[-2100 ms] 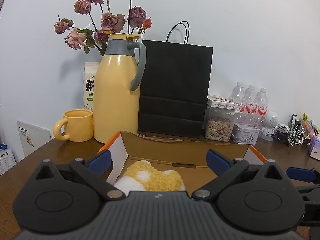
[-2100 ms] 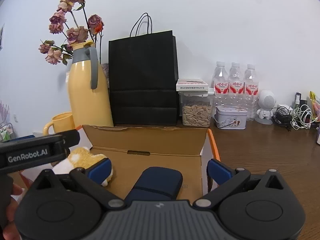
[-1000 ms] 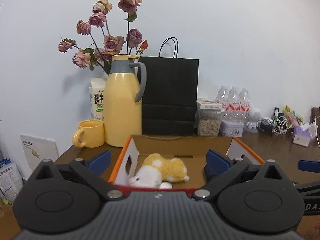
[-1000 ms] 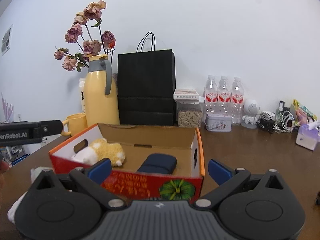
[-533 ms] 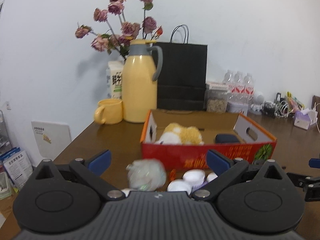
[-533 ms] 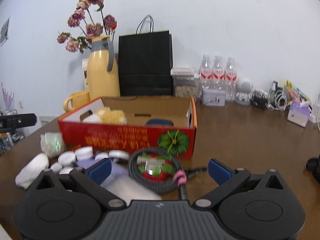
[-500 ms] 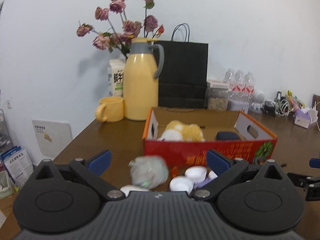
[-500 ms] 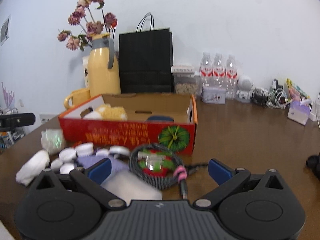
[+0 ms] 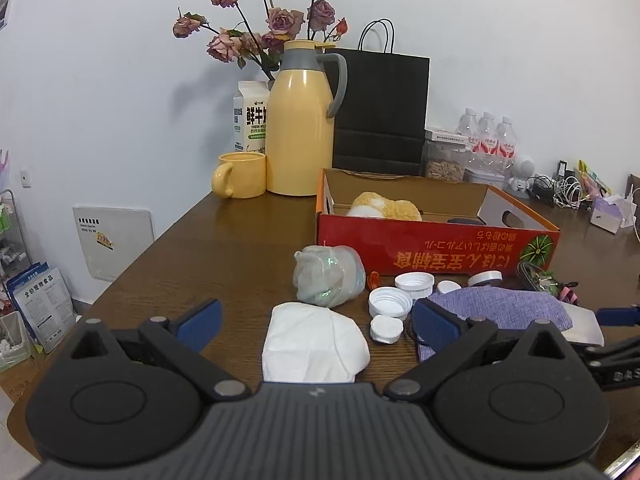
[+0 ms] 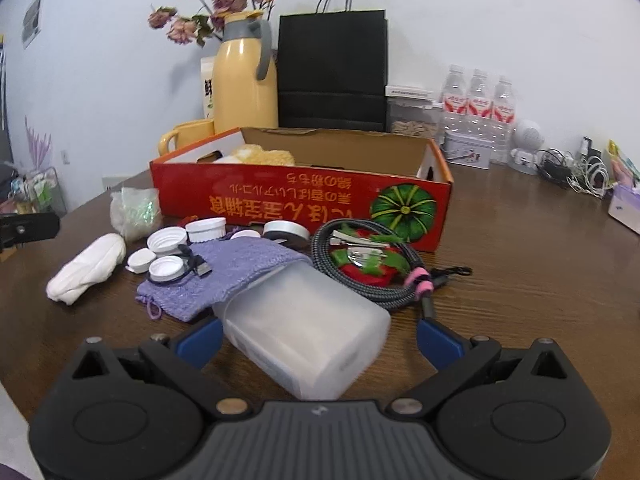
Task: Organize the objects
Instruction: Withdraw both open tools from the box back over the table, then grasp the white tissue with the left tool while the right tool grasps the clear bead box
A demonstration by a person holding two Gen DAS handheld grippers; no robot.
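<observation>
Your left gripper (image 9: 314,322): jaws spread wide, holding nothing, hovering low over the table (image 9: 224,248) with a folded white cloth (image 9: 314,344) lying between the fingers.
Your right gripper (image 10: 316,334): jaws likewise spread and empty, with a frosted plastic case (image 10: 304,338) lying on the table between them; whether either finger touches it cannot be told.

Loose items in front of the box, nearest first:
- purple knitted pouch (image 10: 228,276), its near end tucked under the frosted case;
- several white screw caps (image 10: 166,242), one dark-sided lid (image 10: 286,230), and a short black cable end on the pouch;
- coiled braided cable (image 10: 372,272) ringing a red-and-green item with a metal hair clip;
- bunched clear plastic bag (image 9: 328,276), just ahead of the white cloth.

Red cardboard box (image 10: 304,200), open top, standing beyond that scatter:
- a yellow-and-white plush toy (image 9: 386,206) at its left end;
- a dark item, only its top edge showing over the front wall.

Standing: judged early. Two pieces boxed, roughly a dozen yet outside.

Beyond the box, against the wall: yellow mug, yellow thermos jug (image 9: 302,120), milk carton, dried roses, black paper bag, seed jar, three water bottles.
</observation>
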